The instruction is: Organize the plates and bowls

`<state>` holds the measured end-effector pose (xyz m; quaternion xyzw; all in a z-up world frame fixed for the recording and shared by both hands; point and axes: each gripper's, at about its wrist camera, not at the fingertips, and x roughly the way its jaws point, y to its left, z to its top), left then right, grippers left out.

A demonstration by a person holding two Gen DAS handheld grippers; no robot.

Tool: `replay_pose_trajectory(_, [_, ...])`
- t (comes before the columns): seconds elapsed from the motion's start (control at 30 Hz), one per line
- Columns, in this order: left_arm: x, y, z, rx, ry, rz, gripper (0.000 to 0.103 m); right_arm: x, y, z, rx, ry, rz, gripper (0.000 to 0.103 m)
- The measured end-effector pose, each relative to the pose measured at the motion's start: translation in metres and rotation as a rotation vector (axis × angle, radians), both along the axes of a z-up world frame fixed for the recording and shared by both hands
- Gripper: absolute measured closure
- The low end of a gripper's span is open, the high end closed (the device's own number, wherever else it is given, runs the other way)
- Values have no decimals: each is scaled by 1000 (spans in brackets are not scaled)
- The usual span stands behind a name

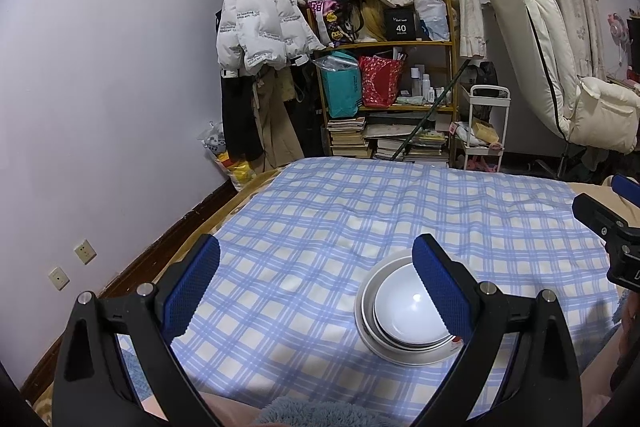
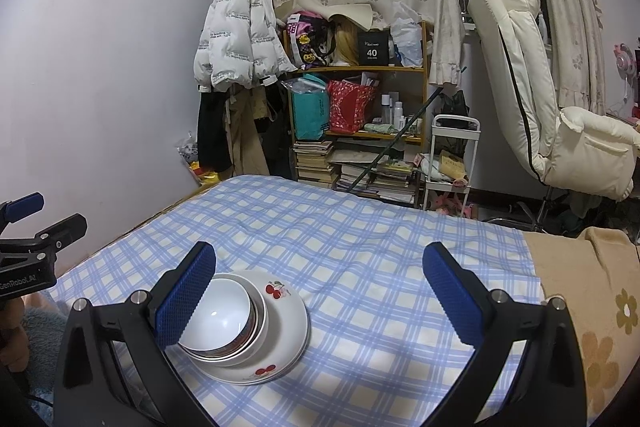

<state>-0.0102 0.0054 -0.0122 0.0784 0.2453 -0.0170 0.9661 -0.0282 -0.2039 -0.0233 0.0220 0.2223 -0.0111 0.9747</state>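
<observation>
White bowls [image 1: 408, 311] sit nested on a stack of white plates [image 1: 416, 357] on the blue checked cloth [image 1: 320, 227]. In the right wrist view the top bowl [image 2: 218, 319] rests inside a second bowl, and the plates [image 2: 288, 327] show red cherry prints. My left gripper [image 1: 316, 267] is open above the cloth, its right finger [image 1: 440, 291] in front of the stack. My right gripper [image 2: 320, 275] is open too, with its left finger [image 2: 186, 299] covering the bowls' near side. Neither holds anything.
The cloth covers a bed with a beige flowered blanket [image 2: 600, 307] at its right. Behind stand a cluttered wooden shelf [image 1: 384, 67], a hanging white jacket [image 1: 260, 15], a white cart [image 1: 484, 123] and a cream recliner chair [image 1: 552, 67]. The wall runs along the left.
</observation>
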Motion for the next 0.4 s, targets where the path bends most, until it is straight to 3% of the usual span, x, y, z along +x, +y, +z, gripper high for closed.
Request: replay_pose_trajectory(0.4, [0,-1,0,0,-1,-1,7,2,-3,-2,-1,1,-3,0])
